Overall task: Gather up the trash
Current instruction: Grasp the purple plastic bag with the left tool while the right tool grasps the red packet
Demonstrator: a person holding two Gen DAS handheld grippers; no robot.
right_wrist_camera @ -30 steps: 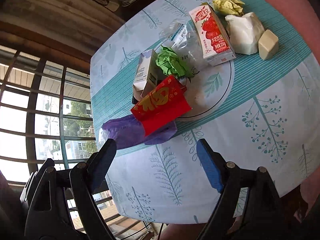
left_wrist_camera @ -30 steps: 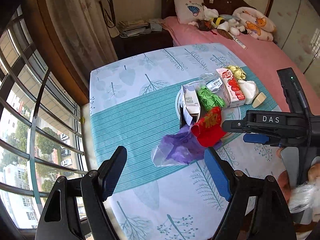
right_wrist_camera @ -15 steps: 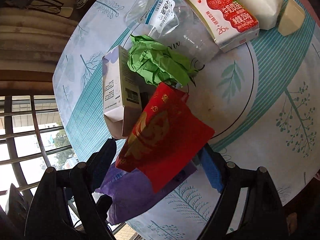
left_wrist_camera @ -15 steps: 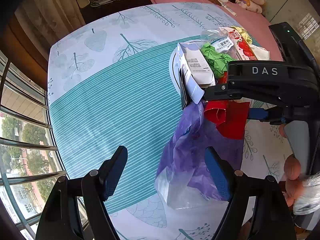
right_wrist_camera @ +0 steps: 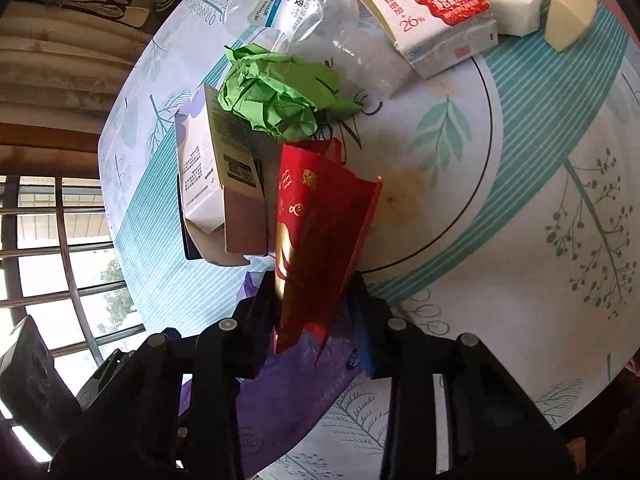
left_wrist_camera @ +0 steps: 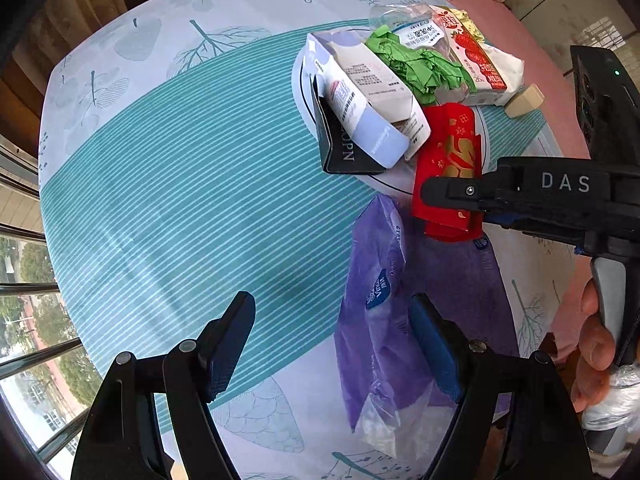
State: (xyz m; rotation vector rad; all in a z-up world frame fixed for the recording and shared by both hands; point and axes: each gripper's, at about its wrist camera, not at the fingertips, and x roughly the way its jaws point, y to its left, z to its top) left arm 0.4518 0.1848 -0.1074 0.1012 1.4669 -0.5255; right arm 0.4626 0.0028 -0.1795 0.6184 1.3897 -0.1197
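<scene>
Right gripper (right_wrist_camera: 314, 304) clamped closed; left gripper (left_wrist_camera: 340, 344) spread wide apart.

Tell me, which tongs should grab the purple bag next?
Probably the left tongs: open, and one finger already overlaps the purple bag. The right tongs are shut on the red envelope.

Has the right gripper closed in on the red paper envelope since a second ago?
Yes. The right gripper has advanced toward the white round plate and now pinches the red paper envelope, lying over the purple plastic bag.
</scene>
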